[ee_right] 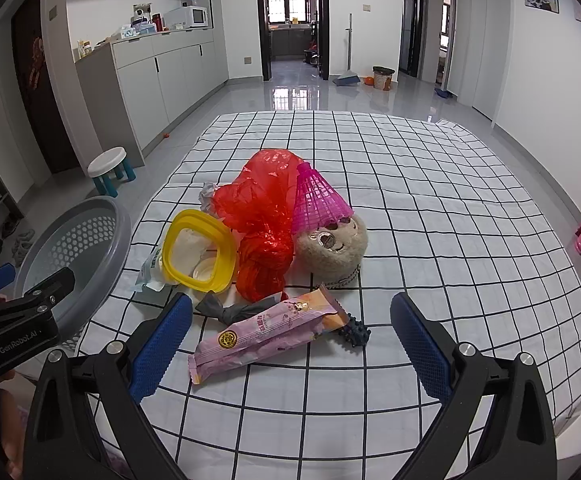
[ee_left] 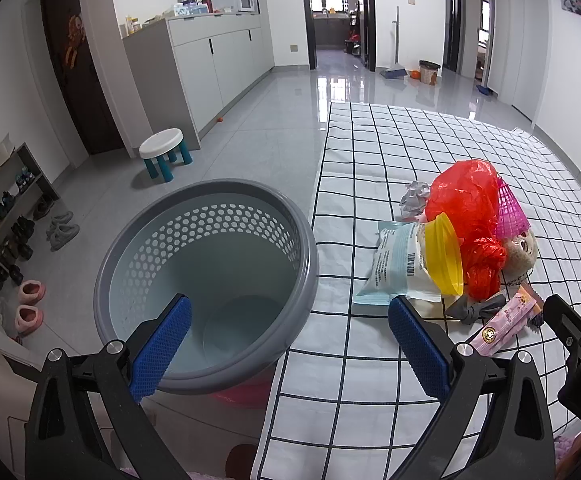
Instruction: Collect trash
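1. The pink wrapper [ee_right: 268, 330] is seen at the lower centre of the right wrist view, its long axis running from lower left to upper right, between the spread, empty jaws of the right gripper [ee_right: 290, 344].
2. The left gripper [ee_left: 290, 344] is held wide open, nothing gripped, over the rim of the grey basket [ee_left: 210, 200], in which no contents are seen.
3. A red bag [ee_right: 266, 220] and a yellow lid [ee_right: 200, 250] are piled behind on the checked cloth [ee_right: 450, 240].

Left gripper [ee_left: 290, 344] and right gripper [ee_right: 290, 344] both hover with jaws spread wide, holding nothing.
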The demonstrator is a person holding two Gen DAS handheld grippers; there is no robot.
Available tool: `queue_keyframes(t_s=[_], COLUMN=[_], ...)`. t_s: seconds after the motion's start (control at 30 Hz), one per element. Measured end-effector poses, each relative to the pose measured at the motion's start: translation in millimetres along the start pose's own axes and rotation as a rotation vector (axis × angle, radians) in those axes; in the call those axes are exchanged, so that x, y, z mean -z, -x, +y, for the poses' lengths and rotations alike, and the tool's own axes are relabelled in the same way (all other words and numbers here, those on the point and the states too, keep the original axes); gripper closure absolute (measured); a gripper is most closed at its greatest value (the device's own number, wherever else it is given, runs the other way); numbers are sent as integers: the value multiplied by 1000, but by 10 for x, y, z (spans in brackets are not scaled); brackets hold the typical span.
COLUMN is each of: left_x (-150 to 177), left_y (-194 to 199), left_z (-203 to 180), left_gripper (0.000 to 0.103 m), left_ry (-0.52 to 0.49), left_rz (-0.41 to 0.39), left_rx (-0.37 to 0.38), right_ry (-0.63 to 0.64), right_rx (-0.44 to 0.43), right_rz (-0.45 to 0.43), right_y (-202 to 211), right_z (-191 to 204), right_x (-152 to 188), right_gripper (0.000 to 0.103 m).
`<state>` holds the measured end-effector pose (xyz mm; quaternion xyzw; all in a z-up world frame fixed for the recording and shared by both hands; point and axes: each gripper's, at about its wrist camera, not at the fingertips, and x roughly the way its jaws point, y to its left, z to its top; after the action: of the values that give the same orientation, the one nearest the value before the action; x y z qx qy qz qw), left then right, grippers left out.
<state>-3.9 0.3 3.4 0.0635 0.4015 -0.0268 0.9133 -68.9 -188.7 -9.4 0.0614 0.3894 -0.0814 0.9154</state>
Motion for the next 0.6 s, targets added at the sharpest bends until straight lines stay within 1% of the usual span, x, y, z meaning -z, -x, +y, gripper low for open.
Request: queue_keyframes(t_s=[0.6], left_x=[7], left_y=[-10], left_z=[-34], left_gripper=[6], left_ry=[-3], left_rz=[7], left_rx=[7], right_ry=[-1], right_rx=[0], right_rz=[-2], right_y=[-11], right_z=[2], right_x=[5], right_gripper=[8])
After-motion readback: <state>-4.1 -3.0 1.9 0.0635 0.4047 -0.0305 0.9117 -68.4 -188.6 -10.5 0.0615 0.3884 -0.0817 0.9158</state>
